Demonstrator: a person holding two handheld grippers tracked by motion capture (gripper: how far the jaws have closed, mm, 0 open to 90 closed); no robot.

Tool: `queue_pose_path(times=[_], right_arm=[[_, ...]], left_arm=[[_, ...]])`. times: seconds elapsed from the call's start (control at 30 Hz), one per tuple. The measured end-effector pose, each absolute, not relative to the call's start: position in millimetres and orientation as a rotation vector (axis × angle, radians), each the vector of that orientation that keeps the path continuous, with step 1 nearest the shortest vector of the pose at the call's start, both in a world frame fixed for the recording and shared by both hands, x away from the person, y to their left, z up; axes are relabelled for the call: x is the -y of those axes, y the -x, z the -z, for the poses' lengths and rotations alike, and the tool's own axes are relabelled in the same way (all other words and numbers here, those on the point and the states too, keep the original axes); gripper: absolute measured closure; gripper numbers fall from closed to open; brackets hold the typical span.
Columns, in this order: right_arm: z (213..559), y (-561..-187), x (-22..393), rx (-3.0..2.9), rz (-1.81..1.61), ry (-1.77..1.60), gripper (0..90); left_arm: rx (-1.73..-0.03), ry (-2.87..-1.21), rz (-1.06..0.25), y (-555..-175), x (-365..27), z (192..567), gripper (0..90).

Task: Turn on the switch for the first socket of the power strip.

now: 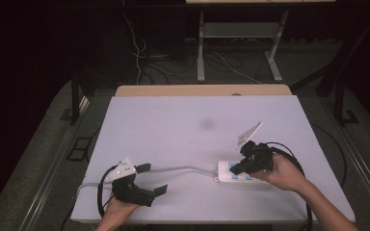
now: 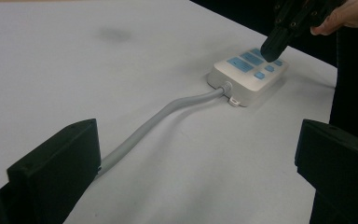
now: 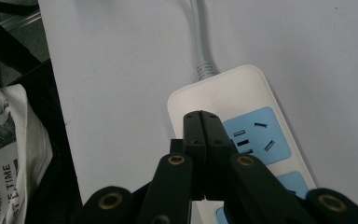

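Right tool (image 1: pixel 237 168) has its jaws pressed together, nothing between them, tips down on the near-left part of a white strip (image 1: pixel 224 172), just beside a blue socket (image 3: pixel 256 135). From the left gripper view, the same tool (image 2: pixel 272 49) touches the strip (image 2: pixel 242 79) top among the blue panels. Right hand (image 1: pixel 282 172) grips the tool from behind, its black cable looping off the desk (image 1: pixel 197 115) edge.

Left tool (image 1: pixel 154 179) sits well left of the strip, jaws wide apart, holding nothing, low over the desk. A grey cord (image 1: pixel 183 168) runs from the strip's left end toward the left tool; in the left gripper view the cord (image 2: pixel 168 116) passes between that tool's jaws, closer to the left one, contact unclear. Left hand (image 1: pixel 120 208) holds that tool from below.

Faint dark smudge (image 1: pixel 206 125) on the desk ahead of both tools.
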State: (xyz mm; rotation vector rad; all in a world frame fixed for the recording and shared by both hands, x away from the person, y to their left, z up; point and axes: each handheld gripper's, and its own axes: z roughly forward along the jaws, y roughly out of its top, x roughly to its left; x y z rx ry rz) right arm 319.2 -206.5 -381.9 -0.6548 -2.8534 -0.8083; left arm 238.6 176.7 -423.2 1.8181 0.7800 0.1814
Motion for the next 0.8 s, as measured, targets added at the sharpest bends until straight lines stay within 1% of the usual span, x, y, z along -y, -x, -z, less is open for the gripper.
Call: queue_pose_path(times=[0.47, 0.8], right_arm=[[399.6, -318.3, 207.1, 2.844, 0.751, 0.678, 89.6], [402.6, -319.6, 213.6, 2.820, 0.786, 0.699, 89.9]], left_arm=[[-0.779, -1.819, -0.191, -238.6, -176.7, 423.1, 0.0], [-0.784, -1.822, -0.199, -238.6, -176.6, 423.0, 0.0]])
